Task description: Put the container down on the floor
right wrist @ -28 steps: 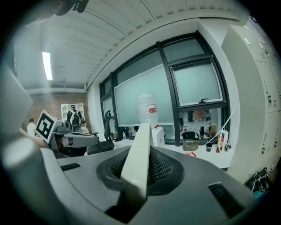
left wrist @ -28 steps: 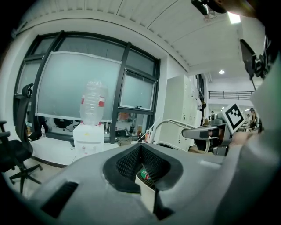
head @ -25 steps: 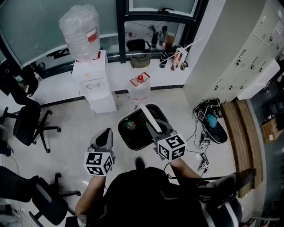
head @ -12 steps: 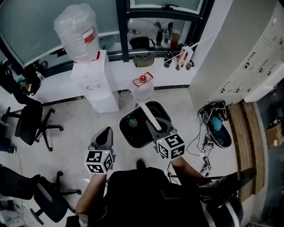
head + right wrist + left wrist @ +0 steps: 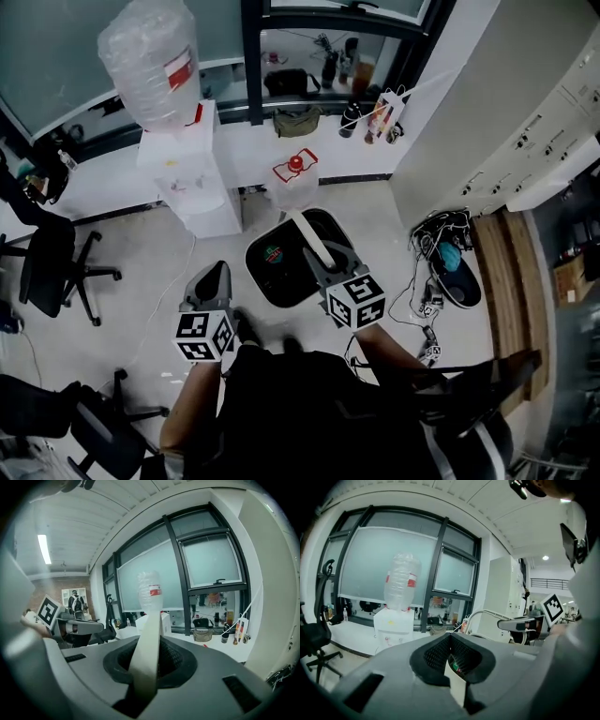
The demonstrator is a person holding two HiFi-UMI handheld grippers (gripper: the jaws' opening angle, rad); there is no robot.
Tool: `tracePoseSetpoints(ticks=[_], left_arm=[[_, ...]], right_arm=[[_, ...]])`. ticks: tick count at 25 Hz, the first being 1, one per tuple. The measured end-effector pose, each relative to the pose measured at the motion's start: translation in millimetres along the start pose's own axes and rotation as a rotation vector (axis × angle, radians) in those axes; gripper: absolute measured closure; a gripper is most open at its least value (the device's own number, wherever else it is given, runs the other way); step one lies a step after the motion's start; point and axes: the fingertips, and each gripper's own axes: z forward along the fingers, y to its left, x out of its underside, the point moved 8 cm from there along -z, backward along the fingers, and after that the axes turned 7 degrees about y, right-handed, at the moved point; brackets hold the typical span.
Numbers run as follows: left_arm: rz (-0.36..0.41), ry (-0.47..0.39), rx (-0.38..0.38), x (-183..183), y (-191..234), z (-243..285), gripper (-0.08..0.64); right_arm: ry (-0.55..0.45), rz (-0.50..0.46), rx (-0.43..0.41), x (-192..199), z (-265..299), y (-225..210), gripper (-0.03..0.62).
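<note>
Right gripper: clamped on the white handle of the black container. In the right gripper view the pale band runs straight up between the closed jaws.
Left gripper: jaws drawn together on nothing that can be named, with only a pale sliver showing in the slit. It is held off to the container's left, apart from it.
Container: hangs by its handle in front of the person, over the light floor. It sits between the water dispenser and a tangle of cables, with a red-and-green item lying inside. Whether its base touches the floor cannot be told from above.
Step in hand: the lowering, by the look of it. The set-down appears not yet done, since the handle stands up straight in the gripper.
Next move: likely a straight descent onto the bare patch beneath, keeping the container level. It needs to stay clear of the person's foot and of the red-capped jug just behind. The jaws should part only once the base bears on the floor, then draw away from the handle.
</note>
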Motion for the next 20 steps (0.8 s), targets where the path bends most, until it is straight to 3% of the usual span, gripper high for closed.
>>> tracePoseSetpoints(ticks=[16, 20], left_arm=[[0.044, 0.085, 0.097, -23.3, 106.3, 88.1, 0.552], [0.108, 0.107, 0.125, -20.6, 128.5, 113.3, 0.552]], right_arm=[[0.072, -0.017, 0.079, -21.7, 119.2, -10.7, 0.535], [0.103, -0.011, 0.094, -21.2, 150.1, -15.5, 0.535]])
